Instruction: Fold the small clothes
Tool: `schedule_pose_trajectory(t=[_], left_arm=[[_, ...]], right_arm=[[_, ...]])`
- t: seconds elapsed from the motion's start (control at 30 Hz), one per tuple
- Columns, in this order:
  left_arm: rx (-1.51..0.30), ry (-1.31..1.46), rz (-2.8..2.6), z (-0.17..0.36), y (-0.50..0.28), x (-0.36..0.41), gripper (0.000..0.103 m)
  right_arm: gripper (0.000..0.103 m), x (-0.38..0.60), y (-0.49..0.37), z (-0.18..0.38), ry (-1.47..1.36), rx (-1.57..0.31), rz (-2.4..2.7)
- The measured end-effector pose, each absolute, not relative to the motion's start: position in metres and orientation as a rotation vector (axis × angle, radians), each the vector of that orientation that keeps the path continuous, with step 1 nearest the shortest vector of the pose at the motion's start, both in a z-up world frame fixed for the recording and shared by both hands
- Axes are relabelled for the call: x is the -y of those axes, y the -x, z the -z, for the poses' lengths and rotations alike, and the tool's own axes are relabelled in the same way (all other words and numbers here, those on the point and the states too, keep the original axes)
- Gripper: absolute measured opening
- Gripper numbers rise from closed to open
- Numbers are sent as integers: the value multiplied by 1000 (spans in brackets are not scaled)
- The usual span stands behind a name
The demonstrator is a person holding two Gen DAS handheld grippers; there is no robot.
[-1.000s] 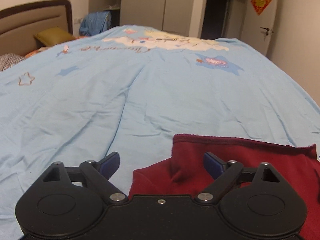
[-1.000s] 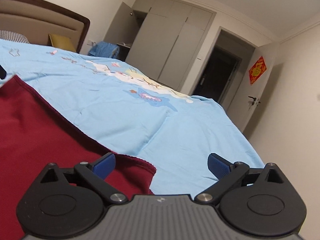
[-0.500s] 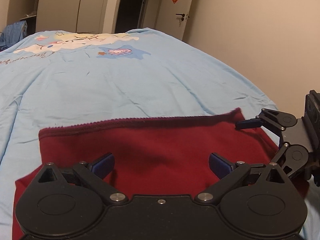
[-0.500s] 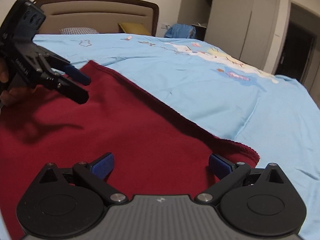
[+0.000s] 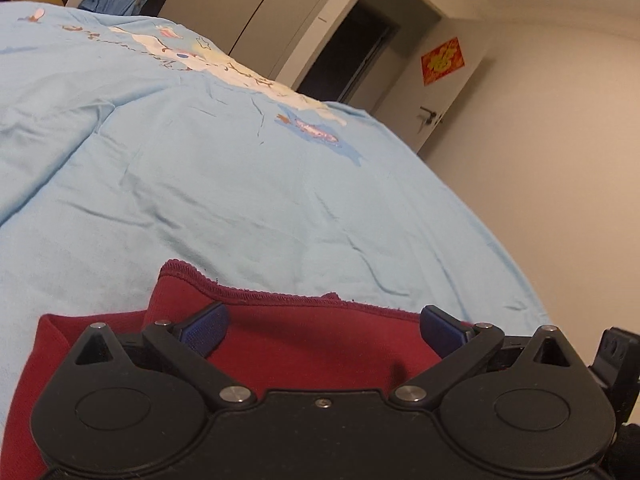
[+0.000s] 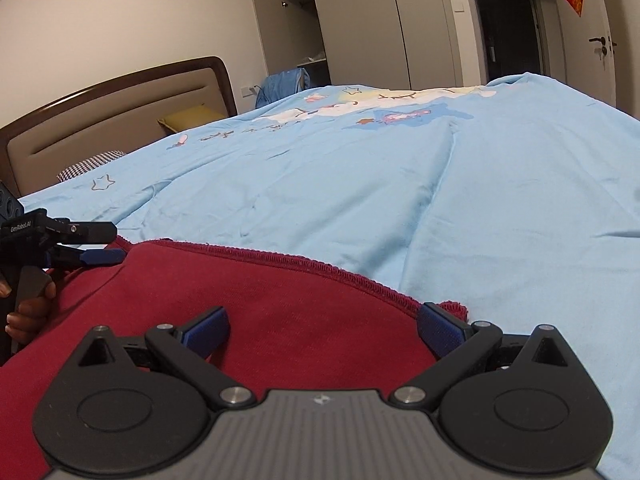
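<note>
Showing both hand-held grippers spread wide over red garment (image 6: 280, 320), headboard (image 6: 112, 120) in right view only

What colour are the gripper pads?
Blue pads; clearest in the right wrist view.

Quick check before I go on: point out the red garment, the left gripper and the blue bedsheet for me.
red garment (image 6: 280, 320): right wrist view, flat middle of the cloth.
left gripper (image 6: 102, 245): right wrist view, between its fingertips.
blue bedsheet (image 5: 240, 184): left wrist view, bare wrinkled stretch.
</note>
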State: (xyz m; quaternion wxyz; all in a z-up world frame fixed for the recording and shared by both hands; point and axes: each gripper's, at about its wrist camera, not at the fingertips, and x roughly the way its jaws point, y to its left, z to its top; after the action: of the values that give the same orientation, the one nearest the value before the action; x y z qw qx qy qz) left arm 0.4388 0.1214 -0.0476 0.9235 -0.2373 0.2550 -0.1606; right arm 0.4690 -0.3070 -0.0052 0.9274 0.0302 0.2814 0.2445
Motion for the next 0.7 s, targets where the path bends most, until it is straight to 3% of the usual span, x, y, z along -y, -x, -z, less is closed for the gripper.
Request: schedule_pose_trajectory(t=[0.7], left_arm=[[-508, 489, 334, 52, -435, -123, 102]], right_arm=[[102, 306, -468, 10, -101, -554, -508]])
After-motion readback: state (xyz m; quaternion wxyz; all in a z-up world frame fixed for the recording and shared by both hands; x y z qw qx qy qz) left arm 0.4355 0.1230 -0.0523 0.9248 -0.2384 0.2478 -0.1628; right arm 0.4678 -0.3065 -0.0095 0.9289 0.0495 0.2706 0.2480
